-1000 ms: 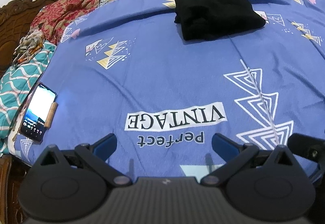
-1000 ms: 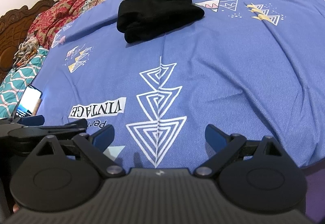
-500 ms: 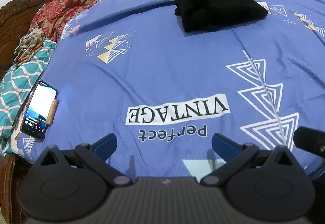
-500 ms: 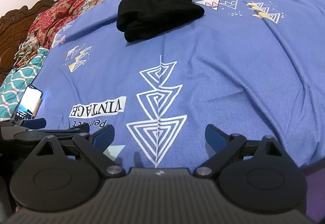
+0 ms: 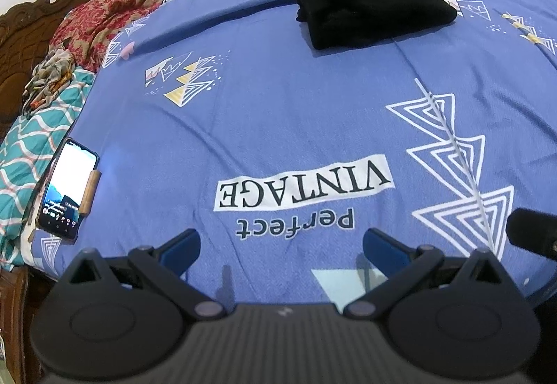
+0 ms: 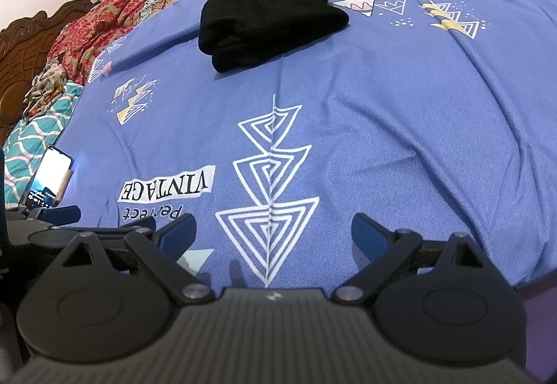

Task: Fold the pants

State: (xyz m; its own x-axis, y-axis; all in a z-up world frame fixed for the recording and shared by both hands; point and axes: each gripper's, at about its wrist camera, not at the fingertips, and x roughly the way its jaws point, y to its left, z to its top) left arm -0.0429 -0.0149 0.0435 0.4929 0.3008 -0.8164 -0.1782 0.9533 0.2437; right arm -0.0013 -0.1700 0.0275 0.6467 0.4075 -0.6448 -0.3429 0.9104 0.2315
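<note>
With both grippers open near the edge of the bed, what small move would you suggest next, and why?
Probably hold both back. The black pants already lie as a compact folded bundle on the blue bedsheet, apart from the open left gripper and right gripper, which hold nothing. The fold looks finished.

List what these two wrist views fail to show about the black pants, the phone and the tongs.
- Folded black pants: underside and inner layers hidden by their own top fold, both views; fold neatness unclear.
- Black smartphone with lit screen: screen text too small, left wrist view; lower part hidden behind the left tongs in the right wrist view.
- Right tongs: in the left wrist view, only a black part shows at the right edge.
</note>
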